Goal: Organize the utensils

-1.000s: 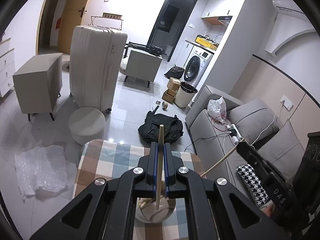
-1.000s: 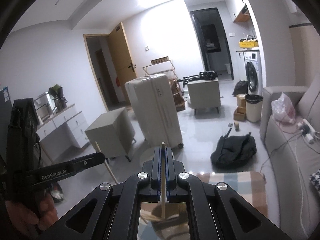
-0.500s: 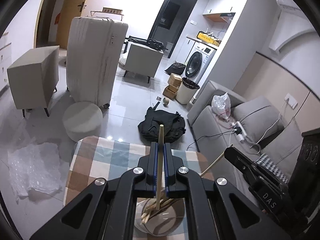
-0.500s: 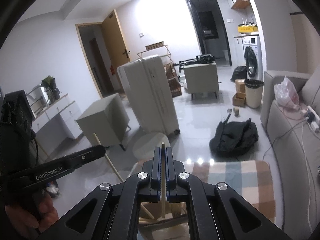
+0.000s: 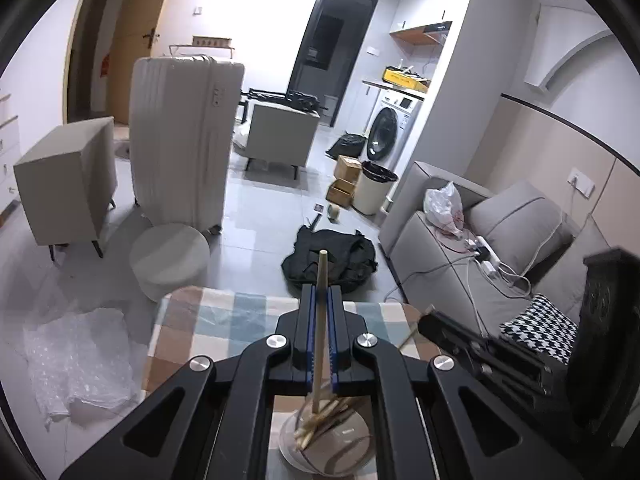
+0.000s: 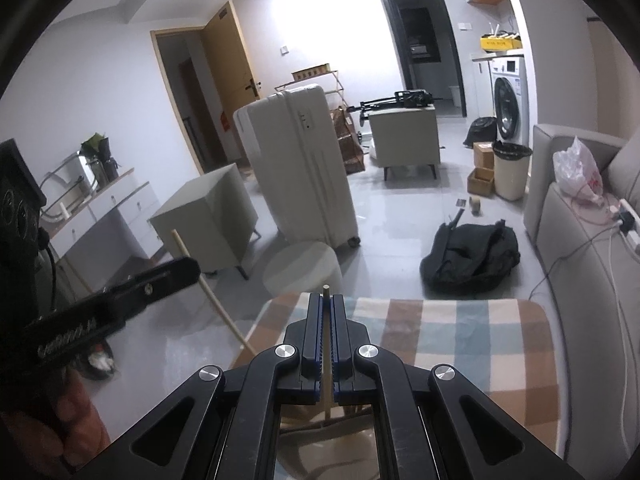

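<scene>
My left gripper [image 5: 320, 289] is shut on a pale wooden chopstick [image 5: 319, 340] that stands nearly upright. Its lower end dips into a clear cup [image 5: 348, 446] holding several more chopsticks on the checked tablecloth [image 5: 224, 320]. My right gripper [image 5: 430, 322] comes in from the right with another chopstick slanting out of it. In the right wrist view, the right gripper [image 6: 328, 299] is shut on its own chopstick [image 6: 327, 360] above the cup's rim [image 6: 308, 429]. The left gripper [image 6: 188, 269] sits at the left with its chopstick [image 6: 218, 308] angled toward the cup.
Past the table's far edge lie a black backpack [image 5: 332, 260], a round pale stool [image 5: 170, 256] and a white suitcase [image 5: 184, 136]. A grey sofa [image 5: 460, 272] runs along the right. Bubble wrap [image 5: 76, 360] lies on the floor at left. A person's hand [image 6: 52, 420] holds the left gripper.
Both grippers have come down toward the cup, the right one more. The table and cup fill more of each view. Both stay shut on their chopsticks.
</scene>
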Demonstrator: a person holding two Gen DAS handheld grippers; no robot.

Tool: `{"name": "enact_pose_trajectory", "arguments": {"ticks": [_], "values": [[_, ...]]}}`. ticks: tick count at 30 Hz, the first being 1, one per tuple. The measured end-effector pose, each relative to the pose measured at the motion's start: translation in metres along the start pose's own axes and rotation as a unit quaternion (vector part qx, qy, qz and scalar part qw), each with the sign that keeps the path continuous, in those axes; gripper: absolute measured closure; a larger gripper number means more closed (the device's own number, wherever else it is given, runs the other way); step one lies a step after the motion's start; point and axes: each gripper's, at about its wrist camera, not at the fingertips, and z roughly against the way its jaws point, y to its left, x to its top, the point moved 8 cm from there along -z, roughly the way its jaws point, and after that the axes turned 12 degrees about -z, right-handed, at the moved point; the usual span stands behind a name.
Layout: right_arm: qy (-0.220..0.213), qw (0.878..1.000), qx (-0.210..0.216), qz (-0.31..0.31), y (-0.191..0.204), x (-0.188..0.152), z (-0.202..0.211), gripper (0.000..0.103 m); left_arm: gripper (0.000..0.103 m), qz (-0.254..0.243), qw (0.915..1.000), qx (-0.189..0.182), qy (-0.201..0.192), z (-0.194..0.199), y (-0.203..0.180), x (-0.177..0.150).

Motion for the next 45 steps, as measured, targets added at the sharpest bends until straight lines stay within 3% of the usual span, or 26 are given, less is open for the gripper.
{"name": "enact_pose_trajectory", "arguments": {"ticks": [6, 19, 23, 25, 28, 33, 35, 42, 45], "values": [[0.000, 1.000, -0.004, -0.004, -0.001, -0.002, 0.001, 0.101, 0.102, -0.015, 0.9998, -0.011, 0.001, -0.008, -0.010, -0.005], [0.021, 1.000, -0.001, -0.014, -0.006, -0.010, 0.002, 0.097, 0.101, -0.002, 0.9951, -0.030, 0.094, -0.016, -0.008, -0.038], [0.014, 1.000, 0.000, -0.026, -0.011, -0.011, 0.018, 0.090, 0.078, -0.005, 0.9956, -0.018, 0.091, -0.002, -0.013, -0.035], [0.008, 1.000, -0.006, -0.030, -0.014, -0.014, 0.029, 0.081, 0.069, -0.005, 0.9961, -0.011, 0.087, 0.007, -0.013, -0.033], [0.002, 0.999, -0.009, -0.043, -0.020, -0.018, 0.046, 0.079, 0.058, -0.002, 0.9968, -0.005, 0.080, 0.021, -0.013, -0.031], [0.001, 0.998, -0.011, -0.056, -0.025, -0.031, 0.068, 0.075, 0.054, -0.003, 0.9972, 0.009, 0.075, 0.043, -0.016, -0.033], [0.001, 0.998, -0.009, -0.061, -0.024, -0.036, 0.077, 0.073, 0.047, -0.002, 0.9970, 0.015, 0.076, 0.046, -0.017, -0.035], [-0.016, 0.998, 0.001, -0.062, -0.019, -0.054, 0.109, 0.056, 0.041, -0.024, 0.9963, 0.043, 0.071, 0.063, -0.028, -0.050], [-0.025, 0.998, 0.001, -0.057, -0.018, -0.061, 0.121, 0.048, 0.033, -0.031, 0.9956, 0.062, 0.064, 0.070, -0.030, -0.055]]}}
